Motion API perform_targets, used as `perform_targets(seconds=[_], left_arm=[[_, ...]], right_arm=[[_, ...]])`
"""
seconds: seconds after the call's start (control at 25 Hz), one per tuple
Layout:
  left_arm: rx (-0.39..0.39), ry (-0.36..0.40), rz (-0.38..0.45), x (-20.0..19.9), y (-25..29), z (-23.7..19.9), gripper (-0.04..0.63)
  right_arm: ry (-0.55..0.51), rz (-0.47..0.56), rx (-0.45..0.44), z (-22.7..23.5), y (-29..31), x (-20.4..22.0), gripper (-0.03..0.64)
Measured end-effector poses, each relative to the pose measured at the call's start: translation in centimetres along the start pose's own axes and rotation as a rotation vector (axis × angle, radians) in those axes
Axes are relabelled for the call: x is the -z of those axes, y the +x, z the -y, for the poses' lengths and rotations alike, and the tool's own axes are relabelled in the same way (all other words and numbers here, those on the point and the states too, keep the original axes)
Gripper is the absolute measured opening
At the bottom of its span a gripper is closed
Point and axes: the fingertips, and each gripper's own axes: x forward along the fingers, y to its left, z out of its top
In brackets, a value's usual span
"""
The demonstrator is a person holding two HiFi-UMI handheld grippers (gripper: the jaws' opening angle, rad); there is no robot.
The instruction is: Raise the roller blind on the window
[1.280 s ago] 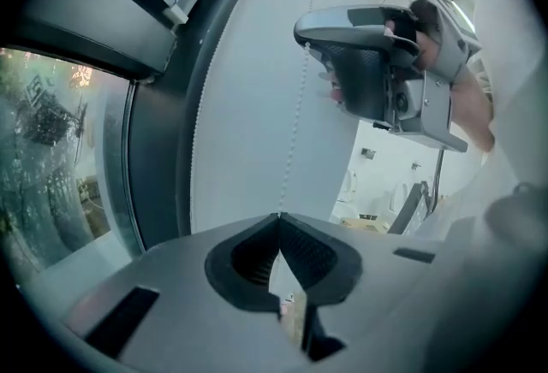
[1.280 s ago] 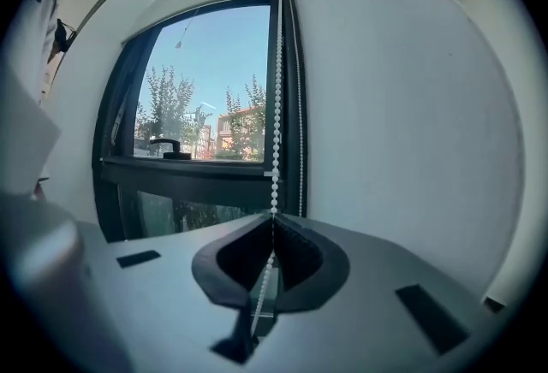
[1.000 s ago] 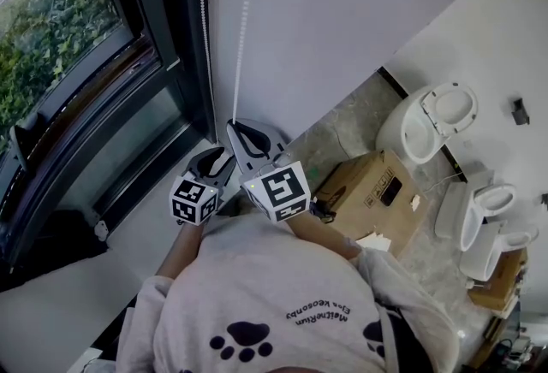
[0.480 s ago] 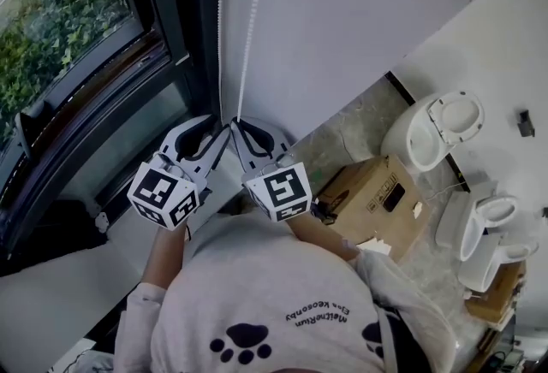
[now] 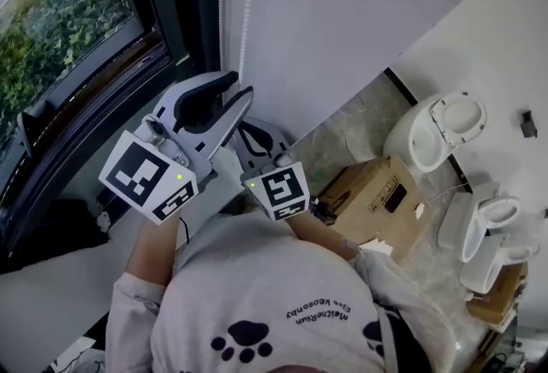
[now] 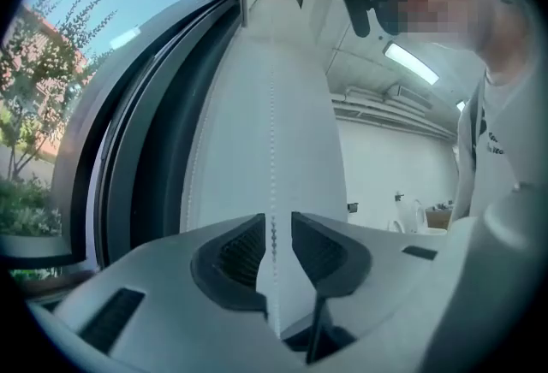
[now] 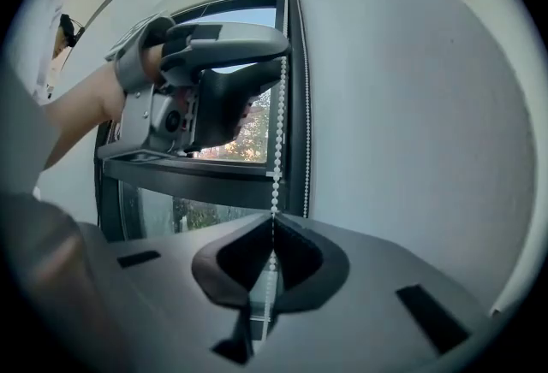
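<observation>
White beaded pull chain (image 5: 249,12) of the roller blind is hanging taut down the upper middle of the head view, against the white wall (image 5: 360,3) beside the dark window frame (image 5: 171,12); the right gripper (image 5: 239,125) is pinching it tight lower down; the left gripper (image 5: 243,84), higher, is straddling it, jaws apart though just narrowing; likely risk: the fine, glossy strand slipping sideways out of that gap, or the right releasing early, letting the blind drop back.

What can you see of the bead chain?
The bead chain is white, small round beads, plastic-looking, hanging in two strands beside the window frame. The right gripper is shut on one strand; higher up, that strand runs between the left gripper's jaws, which have just been closing but aren't yet pressing it.
</observation>
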Motion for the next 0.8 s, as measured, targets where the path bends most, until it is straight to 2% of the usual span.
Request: perform_targets(seconds=[0.24,0.44,0.6,0.8], left_arm=[[0.029,0.019,0.002,-1.3,1.2,-0.2,0.017],[0.041,-0.026,0.009,-1.0,1.0,-0.3,0.009],[0.01,-0.007,-0.047,1.2,0.8,-0.6,0.009],[-0.018,-0.056,-0.112,6.3,0.6,-1.3,0.009]], right_arm=[[-0.007,-0.001,0.002,0.1,0.0,0.0,0.009],[-0.015,-0.006,0.001,0.2,0.1,0.3,0.009],[0.019,-0.05,-0.01,0.0,0.4,2.6,0.009],[0.031,-0.148,-0.018,-0.4,1.0,7.5,0.009]])
